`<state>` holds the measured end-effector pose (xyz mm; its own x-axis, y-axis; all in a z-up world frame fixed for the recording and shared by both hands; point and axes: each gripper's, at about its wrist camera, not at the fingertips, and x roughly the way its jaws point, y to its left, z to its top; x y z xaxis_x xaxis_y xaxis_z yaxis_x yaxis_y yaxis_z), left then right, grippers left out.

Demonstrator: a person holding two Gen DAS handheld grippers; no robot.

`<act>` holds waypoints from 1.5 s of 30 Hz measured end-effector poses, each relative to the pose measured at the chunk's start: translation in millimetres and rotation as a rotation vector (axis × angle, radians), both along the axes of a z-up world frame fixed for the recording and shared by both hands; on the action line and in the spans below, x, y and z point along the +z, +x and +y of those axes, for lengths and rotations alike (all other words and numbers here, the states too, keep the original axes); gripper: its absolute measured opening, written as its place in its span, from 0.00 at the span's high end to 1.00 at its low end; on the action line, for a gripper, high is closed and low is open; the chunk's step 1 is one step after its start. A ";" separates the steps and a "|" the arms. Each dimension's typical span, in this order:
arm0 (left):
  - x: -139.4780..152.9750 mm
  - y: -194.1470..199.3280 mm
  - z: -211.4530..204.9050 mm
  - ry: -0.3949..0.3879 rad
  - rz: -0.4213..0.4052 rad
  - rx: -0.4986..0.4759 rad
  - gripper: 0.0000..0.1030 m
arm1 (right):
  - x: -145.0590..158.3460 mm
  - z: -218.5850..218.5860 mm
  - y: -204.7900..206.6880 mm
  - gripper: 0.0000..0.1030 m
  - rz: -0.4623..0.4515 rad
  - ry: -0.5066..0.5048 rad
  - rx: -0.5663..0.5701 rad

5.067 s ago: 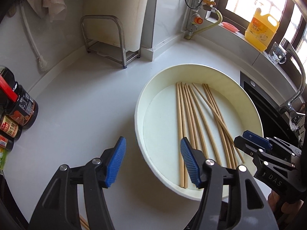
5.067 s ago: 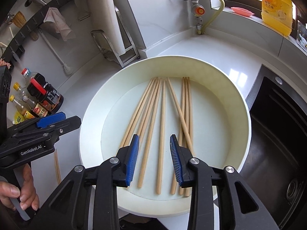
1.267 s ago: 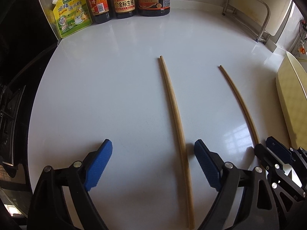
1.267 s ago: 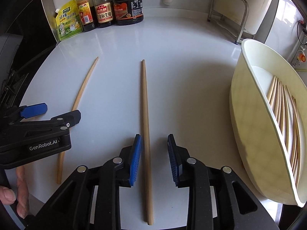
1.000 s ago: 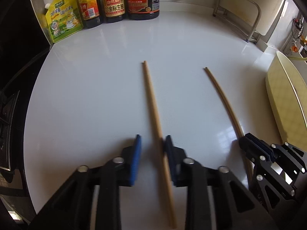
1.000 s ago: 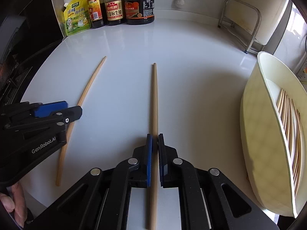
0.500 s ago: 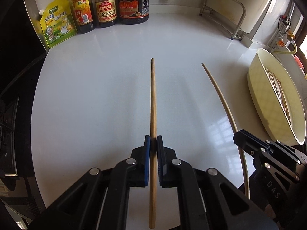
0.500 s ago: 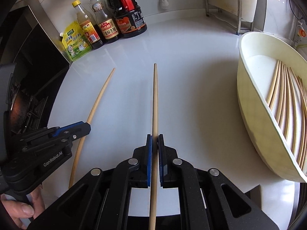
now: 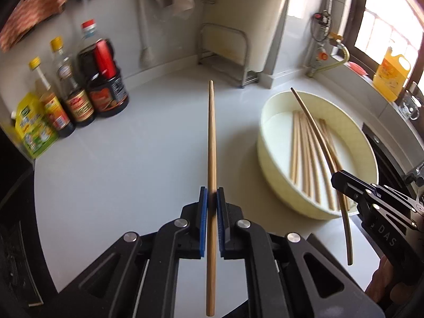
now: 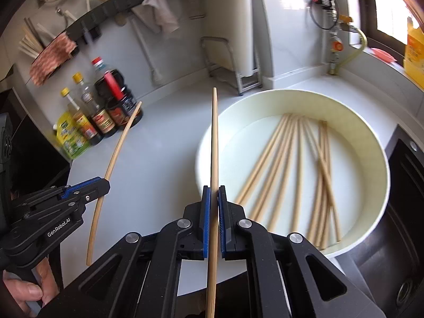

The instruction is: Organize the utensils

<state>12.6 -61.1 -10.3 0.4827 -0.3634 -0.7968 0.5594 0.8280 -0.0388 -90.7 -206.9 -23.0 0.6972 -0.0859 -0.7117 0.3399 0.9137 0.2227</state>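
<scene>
Counter point(image 9: 111, 175), white and broad, carries one round cream basin point(image 10: 371, 137) beside a dark sink point(image 10: 402, 212) at its right. Loose chopsticks point(image 10: 278, 167) lie inside the basin on its flat bottom, roughly nine or ten, some fanned out and a few crossing; the blur stops me counting them exactly. Nothing else is in it.

Against the back wall stand three bottles point(image 9: 79, 90) in a row: a big dark one with a red handle and two slimmer ones with yellow caps. One yellow-green pouch point(image 9: 31, 129) sits next to them at the counter's left edge. One metal rack point(image 9: 228, 53) stands in the corner, and one yellow jug point(image 9: 391, 73) is on the windowsill.

Two tongs are up over the counter, each pinching a single chopstick between blue pads. Left tongs point(image 9: 211, 198) are pressed tight on a straight chopstick point(image 9: 211, 132) that points toward the back wall, clear of the counter. Right tongs point(image 10: 214, 198) are pressed tight on the second chopstick point(image 10: 214, 137), whose far end hangs over the basin's left rim. A hand point(image 10: 29, 291) grips the left tool's handle.
</scene>
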 end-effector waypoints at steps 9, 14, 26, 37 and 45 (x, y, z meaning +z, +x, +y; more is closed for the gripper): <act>0.1 -0.3 -115.8 0.000 -0.002 -0.231 0.93 | -4.8 -80.8 -24.5 0.94 -0.005 -0.006 -0.215; -12.6 8.2 -150.6 0.034 0.012 -0.253 0.93 | -20.0 -108.3 -19.4 0.94 0.027 0.012 -0.256; -22.4 14.4 -172.7 0.084 0.001 -0.244 0.90 | -34.0 -131.1 -3.7 0.94 0.057 0.053 -0.258; -18.3 17.1 -166.0 0.091 -0.013 -0.204 0.60 | -30.2 -130.7 -3.9 0.91 0.059 0.048 -0.248; -16.9 10.5 -157.8 0.102 -0.008 -0.198 0.57 | -27.3 -123.5 -14.1 0.88 0.070 0.041 -0.248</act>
